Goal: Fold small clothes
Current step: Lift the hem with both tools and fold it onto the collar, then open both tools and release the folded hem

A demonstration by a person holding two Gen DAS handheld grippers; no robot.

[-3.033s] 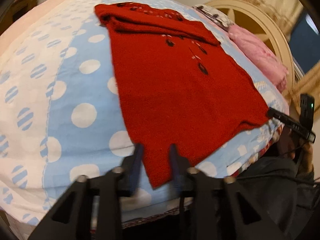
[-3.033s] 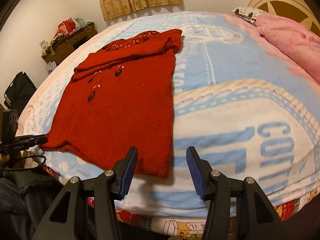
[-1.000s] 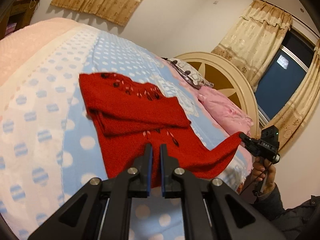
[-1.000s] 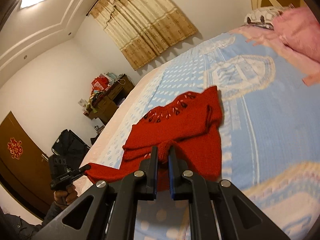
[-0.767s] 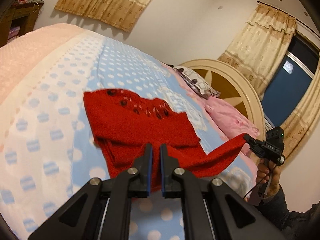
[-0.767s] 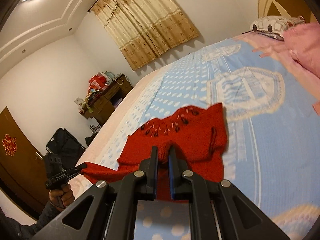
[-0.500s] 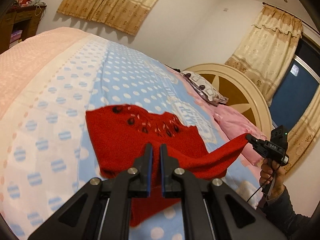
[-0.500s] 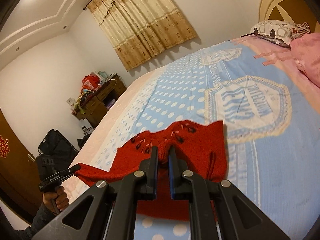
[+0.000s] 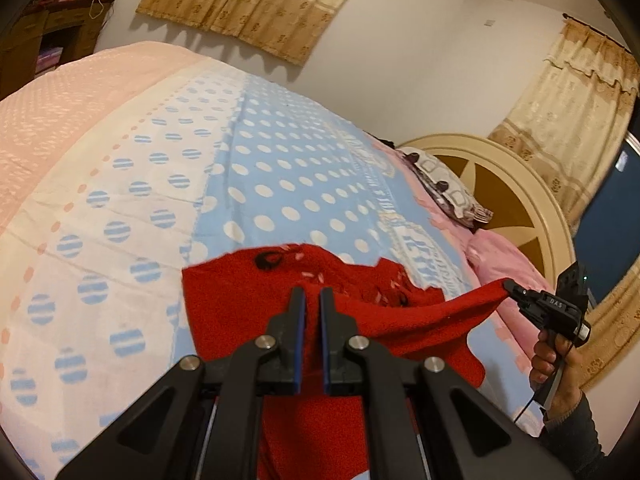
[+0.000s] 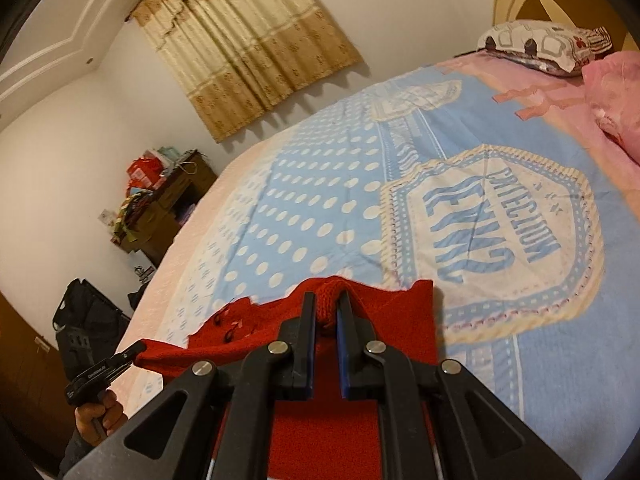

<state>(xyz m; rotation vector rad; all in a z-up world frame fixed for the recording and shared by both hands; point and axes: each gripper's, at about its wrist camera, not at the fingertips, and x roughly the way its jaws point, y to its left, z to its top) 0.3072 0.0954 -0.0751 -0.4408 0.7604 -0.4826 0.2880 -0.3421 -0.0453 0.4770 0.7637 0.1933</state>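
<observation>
The red sweater (image 9: 224, 312) was a fuzzy, matt knit. The bedspread (image 10: 500, 168) looked soft woven cloth. The gripper fingers (image 10: 306, 344) were matt black plastic with shiny metal screws.

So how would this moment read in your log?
left tool: shut on red sweater | right tool: shut on red sweater | hem lifted above bed

The right gripper (image 9: 516, 292), seen from the left wrist camera, is showing small white letters on its black body that look like "DAS"; the bedspread (image 10: 500, 216) is carrying a crest with large blue lettering, upside down and not clearly readable
</observation>
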